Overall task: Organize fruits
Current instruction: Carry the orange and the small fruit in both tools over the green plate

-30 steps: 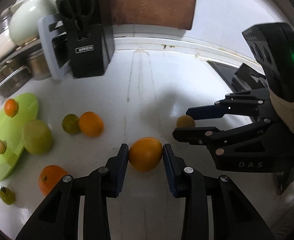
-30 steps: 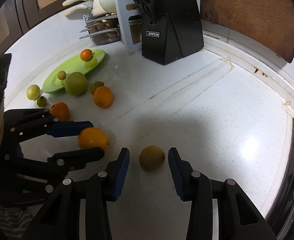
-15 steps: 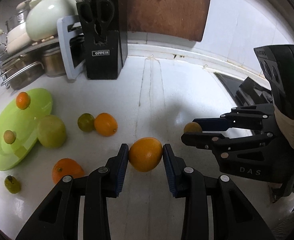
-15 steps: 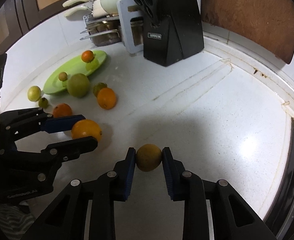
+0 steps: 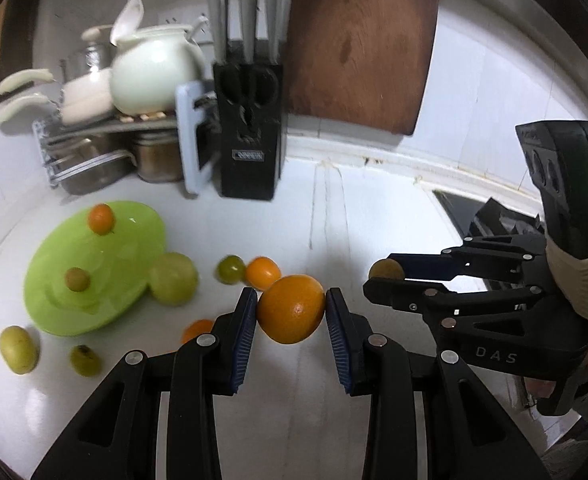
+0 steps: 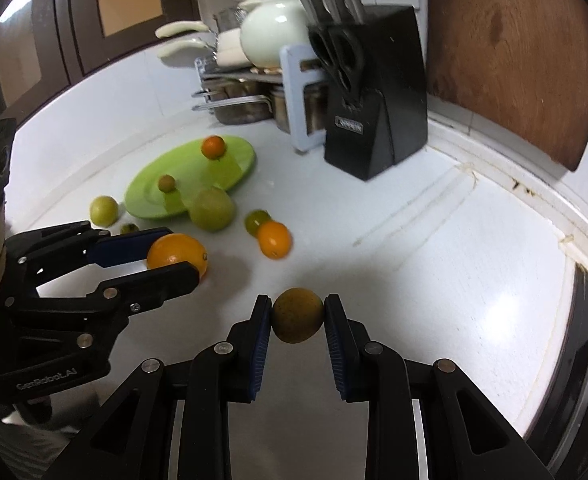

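My left gripper [image 5: 291,312] is clamped on a large orange [image 5: 291,309], held above the white counter [image 5: 374,232], while my right gripper [image 6: 298,316] pinches a small brownish-yellow fruit [image 6: 298,315] between its blue pads. At ten o'clock from the left gripper, the green plate [image 5: 133,248] carries a small orange [image 5: 101,219] and a tiny brown fruit [image 5: 77,279]. More citrus lies loose beside it, and a black knife block [image 5: 249,132] stands at twelve.

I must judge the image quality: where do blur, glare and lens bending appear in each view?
Left wrist view: the knife block and the fruits near the green plate are smeared by motion; the held orange is sharp. Right wrist view: glare on the counter at right; the counter edge curves from fisheye bending.
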`<state>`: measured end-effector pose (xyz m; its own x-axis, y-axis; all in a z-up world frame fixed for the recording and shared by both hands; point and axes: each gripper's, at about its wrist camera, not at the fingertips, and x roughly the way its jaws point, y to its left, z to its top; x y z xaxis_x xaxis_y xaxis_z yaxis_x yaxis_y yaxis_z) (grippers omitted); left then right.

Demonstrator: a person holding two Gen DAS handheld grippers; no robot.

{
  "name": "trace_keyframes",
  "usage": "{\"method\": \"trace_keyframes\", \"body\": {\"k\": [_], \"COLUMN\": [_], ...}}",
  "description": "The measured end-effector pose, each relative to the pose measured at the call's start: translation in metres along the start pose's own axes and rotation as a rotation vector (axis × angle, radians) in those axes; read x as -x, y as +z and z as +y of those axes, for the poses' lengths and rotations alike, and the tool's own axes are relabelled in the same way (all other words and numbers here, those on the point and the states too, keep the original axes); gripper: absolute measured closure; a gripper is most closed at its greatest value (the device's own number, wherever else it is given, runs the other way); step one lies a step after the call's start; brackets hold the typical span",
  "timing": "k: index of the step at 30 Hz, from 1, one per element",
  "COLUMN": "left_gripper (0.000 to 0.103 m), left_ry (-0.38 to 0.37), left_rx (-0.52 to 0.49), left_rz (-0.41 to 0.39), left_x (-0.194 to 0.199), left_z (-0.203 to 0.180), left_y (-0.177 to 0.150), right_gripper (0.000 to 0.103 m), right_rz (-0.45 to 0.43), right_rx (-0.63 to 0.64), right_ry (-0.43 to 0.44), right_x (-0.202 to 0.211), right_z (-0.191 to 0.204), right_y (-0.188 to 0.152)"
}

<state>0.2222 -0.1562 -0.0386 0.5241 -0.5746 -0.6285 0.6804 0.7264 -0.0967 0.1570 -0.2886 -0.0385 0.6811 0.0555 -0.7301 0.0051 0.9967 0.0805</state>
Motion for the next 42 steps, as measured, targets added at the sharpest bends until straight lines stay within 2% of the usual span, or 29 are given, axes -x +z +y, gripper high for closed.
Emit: {"method": "trace_keyframes", "body": {"k": [17, 25, 33, 42], "left_gripper": [0.068, 0.068, 0.068, 0.068], "left_ry": [0.174, 0.192, 0.24, 0.272], "left_rx": [0.073, 0.132, 0.151, 0.163], "left_rz": [-0.095, -0.092, -0.072, -0.019], "left_x": [0.061, 0.066, 0.06, 0.036], "left_z": [0.066, 0.107, 0.149, 0.192], "left_y": [0.009, 0.015, 0.028, 0.042], "right_gripper": [0.075, 0.075, 0.075, 0.075], "right_rz": [-0.118, -0.15, -0.122, -0.061], "right_rx": [0.084, 0.131, 0.141, 0.162], "right_ry": [0.086, 0.131, 0.177, 0.176], "right_x": [-0.005, -0.021, -0.053, -0.1], "right_z": [0.067, 0.099, 0.118, 0.127], "right_y": [0.051, 0.081, 0.113, 0.144]}}
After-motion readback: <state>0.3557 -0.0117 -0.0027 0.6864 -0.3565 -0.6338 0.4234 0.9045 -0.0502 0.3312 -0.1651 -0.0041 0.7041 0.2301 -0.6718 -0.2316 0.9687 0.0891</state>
